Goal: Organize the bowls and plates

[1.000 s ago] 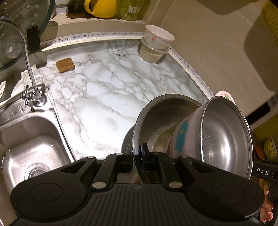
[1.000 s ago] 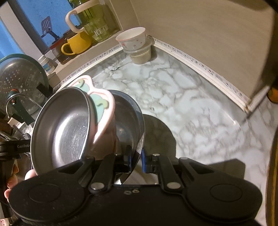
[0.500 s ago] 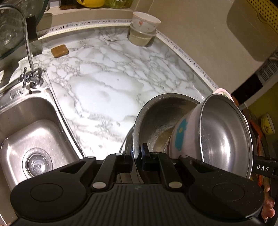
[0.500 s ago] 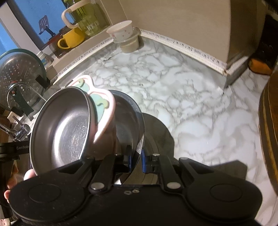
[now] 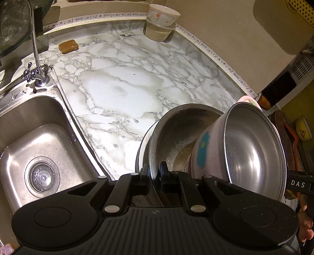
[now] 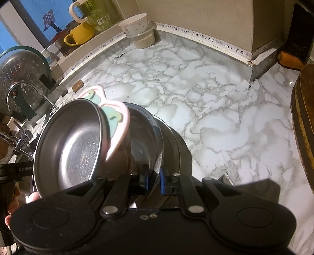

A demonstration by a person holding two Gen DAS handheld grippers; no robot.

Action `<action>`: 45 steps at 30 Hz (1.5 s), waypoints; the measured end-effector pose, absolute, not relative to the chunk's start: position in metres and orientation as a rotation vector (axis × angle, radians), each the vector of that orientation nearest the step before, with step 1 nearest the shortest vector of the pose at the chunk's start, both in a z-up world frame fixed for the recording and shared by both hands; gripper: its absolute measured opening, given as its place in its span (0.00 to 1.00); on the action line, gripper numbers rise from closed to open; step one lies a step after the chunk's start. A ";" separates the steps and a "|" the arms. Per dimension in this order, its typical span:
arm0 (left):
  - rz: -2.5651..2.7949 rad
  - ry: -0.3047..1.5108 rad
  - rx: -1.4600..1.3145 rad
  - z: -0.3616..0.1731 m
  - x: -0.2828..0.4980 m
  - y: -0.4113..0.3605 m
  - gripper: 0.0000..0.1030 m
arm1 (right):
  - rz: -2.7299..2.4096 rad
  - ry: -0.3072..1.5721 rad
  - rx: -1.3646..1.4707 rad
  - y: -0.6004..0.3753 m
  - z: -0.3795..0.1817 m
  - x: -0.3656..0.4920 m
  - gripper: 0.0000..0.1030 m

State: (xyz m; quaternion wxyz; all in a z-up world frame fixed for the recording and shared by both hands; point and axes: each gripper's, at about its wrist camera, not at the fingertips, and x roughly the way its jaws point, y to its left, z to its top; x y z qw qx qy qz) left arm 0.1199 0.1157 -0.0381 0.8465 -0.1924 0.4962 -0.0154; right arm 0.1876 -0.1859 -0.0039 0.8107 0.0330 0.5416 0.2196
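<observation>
In the left wrist view, the left gripper [image 5: 155, 174] is clamped on the rim of a steel bowl [image 5: 176, 135], its fingers narrow on either side of the thin metal edge, and the bowl hangs above the marble counter [image 5: 121, 82]. Tilted inside that bowl sits a pink-sided steel bowl [image 5: 253, 151] with a blue patch on its outer wall, its open mouth facing the camera. A steel sink [image 5: 37, 145] lies to the left, with a faucet [image 5: 35, 49] at its back edge and a brown sponge [image 5: 68, 46] beyond. At the far corner a white floral bowl [image 5: 163, 16] rests on a lidded plastic container [image 5: 158, 32]. In the right wrist view, the right gripper [image 6: 154, 181] pinches the opposite side of the same steel bowl [image 6: 145, 135], blue pads pressed close on the rim, with a further metal rim showing just beneath it. The pink-sided bowl [image 6: 70, 141] leans to the left inside, its pink handle with green shapes [image 6: 115, 121] pointing up. A perforated colander [image 6: 17, 72] stands at the left, and a yellow mug [image 6: 79, 34] and a glass pitcher [image 6: 100, 13] sit on the window ledge.
</observation>
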 end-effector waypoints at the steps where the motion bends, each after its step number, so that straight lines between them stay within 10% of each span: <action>1: -0.033 1.045 -0.400 -0.039 0.120 0.115 0.08 | 0.467 1.160 0.072 -0.186 -0.005 0.188 0.12; 45: -0.033 1.047 -0.431 -0.051 0.126 0.116 0.08 | 0.462 1.172 0.075 -0.185 -0.015 0.193 0.15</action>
